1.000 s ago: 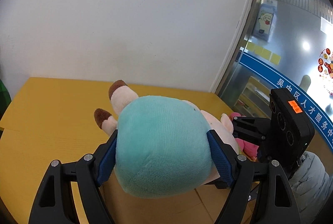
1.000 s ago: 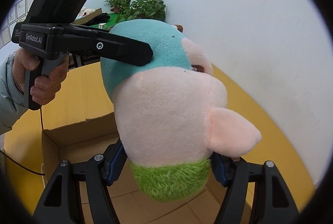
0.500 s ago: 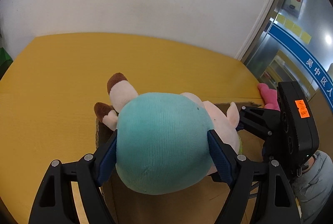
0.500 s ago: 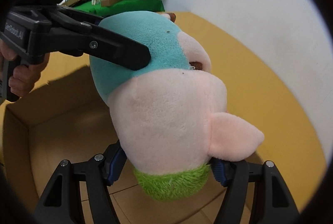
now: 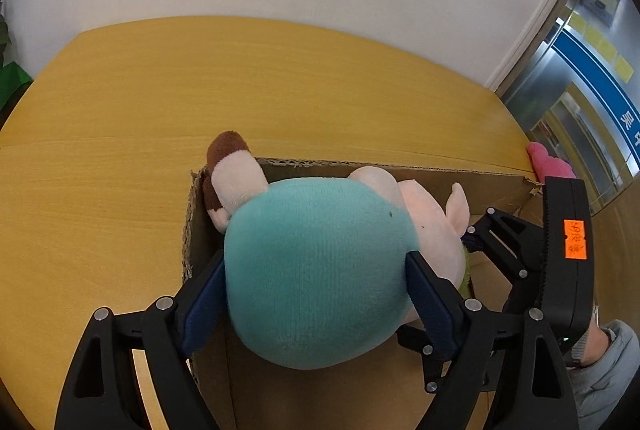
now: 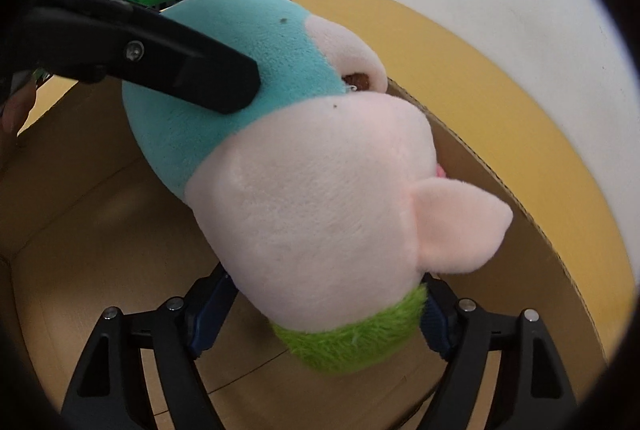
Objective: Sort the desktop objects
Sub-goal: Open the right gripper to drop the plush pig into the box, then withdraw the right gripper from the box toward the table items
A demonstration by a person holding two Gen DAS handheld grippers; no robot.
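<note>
I have the plush pig (image 5: 320,270) down inside the open cardboard box (image 5: 400,170) near the right edge of the tabletop (image 5: 160,110). My left tongs (image 5: 316,294) flank its teal body, my right tongs (image 6: 320,314) its pink head by the green cap; both are opening, pads barely touching. This looks like the drop-off step. Next I should spread wider and lift clear without dragging the toy out.
</note>
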